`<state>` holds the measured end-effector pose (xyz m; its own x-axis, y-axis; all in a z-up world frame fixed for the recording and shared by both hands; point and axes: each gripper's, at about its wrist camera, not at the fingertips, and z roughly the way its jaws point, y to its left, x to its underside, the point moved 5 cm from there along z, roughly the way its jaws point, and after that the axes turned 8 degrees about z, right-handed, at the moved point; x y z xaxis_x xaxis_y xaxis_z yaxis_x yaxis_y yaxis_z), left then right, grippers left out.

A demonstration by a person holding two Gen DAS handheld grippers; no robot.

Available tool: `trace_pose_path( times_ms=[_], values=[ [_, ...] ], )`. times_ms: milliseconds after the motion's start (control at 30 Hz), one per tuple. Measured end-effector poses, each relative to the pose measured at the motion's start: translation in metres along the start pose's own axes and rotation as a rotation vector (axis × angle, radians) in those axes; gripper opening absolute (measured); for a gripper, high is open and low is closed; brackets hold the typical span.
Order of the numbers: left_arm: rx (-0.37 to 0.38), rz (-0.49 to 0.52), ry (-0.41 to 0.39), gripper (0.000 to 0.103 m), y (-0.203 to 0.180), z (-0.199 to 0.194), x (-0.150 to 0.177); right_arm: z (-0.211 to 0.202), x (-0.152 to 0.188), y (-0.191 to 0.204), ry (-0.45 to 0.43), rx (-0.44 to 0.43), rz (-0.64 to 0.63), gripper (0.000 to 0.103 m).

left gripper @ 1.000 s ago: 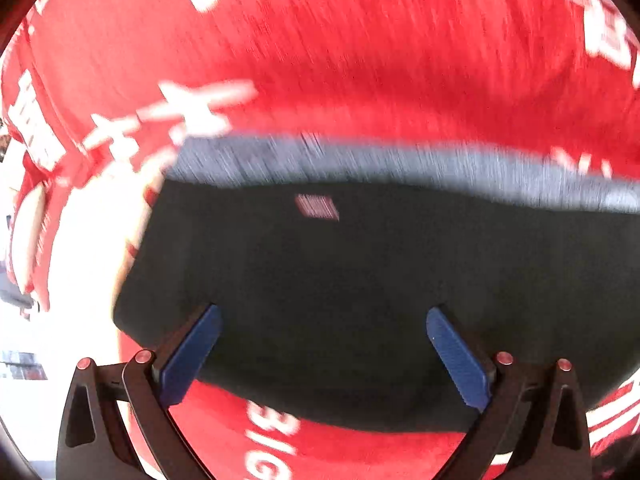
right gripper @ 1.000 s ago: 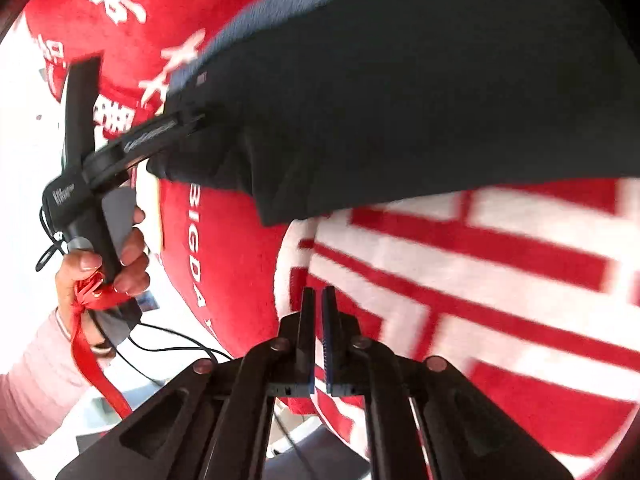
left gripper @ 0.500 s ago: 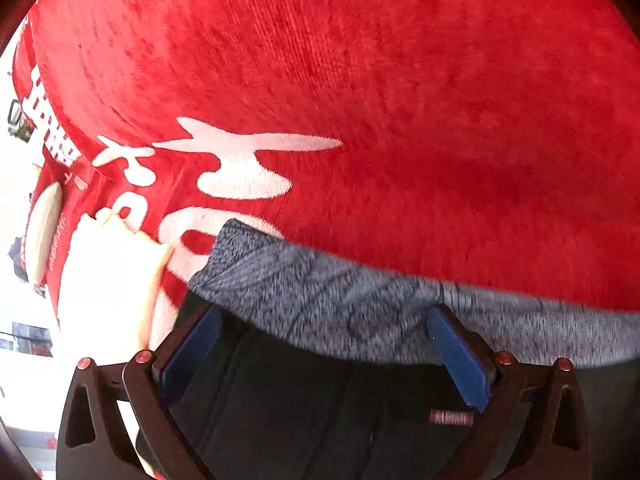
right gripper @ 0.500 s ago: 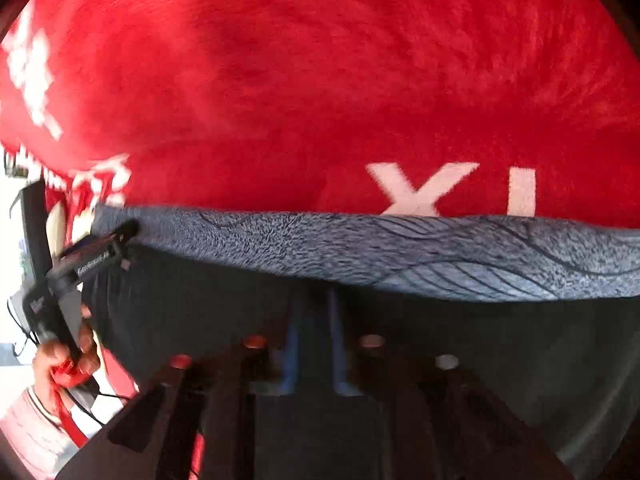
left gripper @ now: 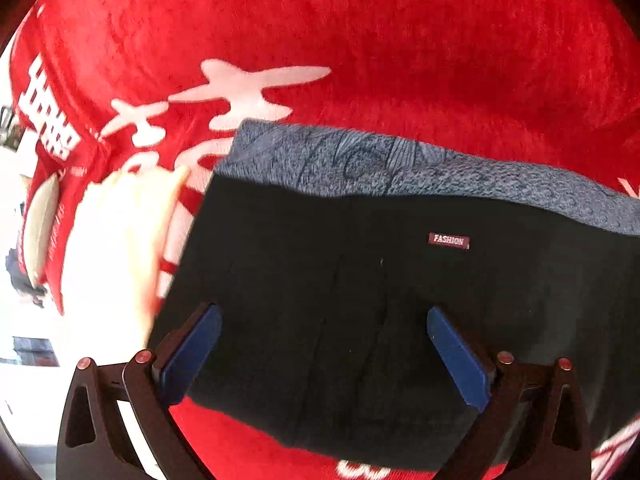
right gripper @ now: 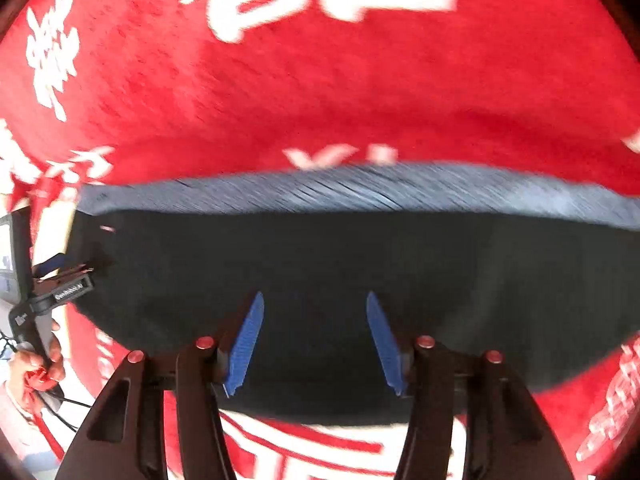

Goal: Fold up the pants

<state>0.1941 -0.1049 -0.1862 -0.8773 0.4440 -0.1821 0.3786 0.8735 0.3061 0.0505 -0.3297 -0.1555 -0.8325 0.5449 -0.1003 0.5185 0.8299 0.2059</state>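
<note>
The black pants (left gripper: 360, 288) lie folded flat on the red cloth, with a grey patterned waistband (left gripper: 400, 164) along the far edge and a small "FASHION" label (left gripper: 449, 240). My left gripper (left gripper: 324, 340) is open and empty, hovering over the near left part of the pants. In the right wrist view the same pants (right gripper: 340, 264) and waistband (right gripper: 360, 192) show. My right gripper (right gripper: 316, 340) is open and empty above the pants' near edge. The left gripper (right gripper: 60, 284) shows at the pants' left end.
A red cloth with white lettering (left gripper: 360, 40) covers the surface under the pants and also shows in the right wrist view (right gripper: 320, 80). A pale cream object (left gripper: 120, 232) lies on the cloth left of the pants. The cloth's left edge (left gripper: 36, 200) drops off.
My right gripper has opened; it was shut before. Both grippers have drawn back toward the near edge of the pants, so more of the black fabric shows.
</note>
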Motion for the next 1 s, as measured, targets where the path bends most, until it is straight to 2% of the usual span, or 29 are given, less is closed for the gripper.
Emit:
trace_pose_path(
  times_ms=[67,167,233,300,367,500,567,667,1000],
  values=[
    [0.021,-0.036,0.0,0.103,0.003,0.003,0.001,0.017,0.013,-0.015,0.049,0.035,0.053,0.058],
    [0.018,-0.032,-0.015,0.103,0.001,0.0,0.001,0.019,0.02,-0.018,-0.006,0.03,0.006,0.06],
    [0.007,-0.02,-0.015,0.103,0.001,0.002,-0.001,0.021,0.021,-0.009,-0.007,0.048,-0.03,0.073],
    [0.006,-0.022,-0.008,0.103,0.001,0.002,0.0,0.026,0.021,0.0,-0.004,0.069,-0.048,0.078],
    [0.014,-0.036,0.002,0.103,0.002,0.003,0.001,0.026,0.021,0.003,0.001,0.083,-0.049,0.079],
    [0.005,-0.031,0.045,0.103,0.002,0.0,-0.002,0.021,0.017,0.007,0.028,0.018,0.005,0.079],
    [0.04,-0.039,0.064,0.103,-0.002,-0.008,-0.002,0.014,0.018,-0.007,0.028,-0.001,0.023,0.079],
    [0.039,-0.024,0.038,0.103,-0.017,-0.03,0.001,-0.001,0.016,-0.025,0.011,-0.008,0.033,0.079],
    [0.047,0.067,0.022,0.103,-0.112,-0.085,-0.005,-0.042,0.007,-0.106,-0.03,-0.031,0.121,0.079]
  ],
)
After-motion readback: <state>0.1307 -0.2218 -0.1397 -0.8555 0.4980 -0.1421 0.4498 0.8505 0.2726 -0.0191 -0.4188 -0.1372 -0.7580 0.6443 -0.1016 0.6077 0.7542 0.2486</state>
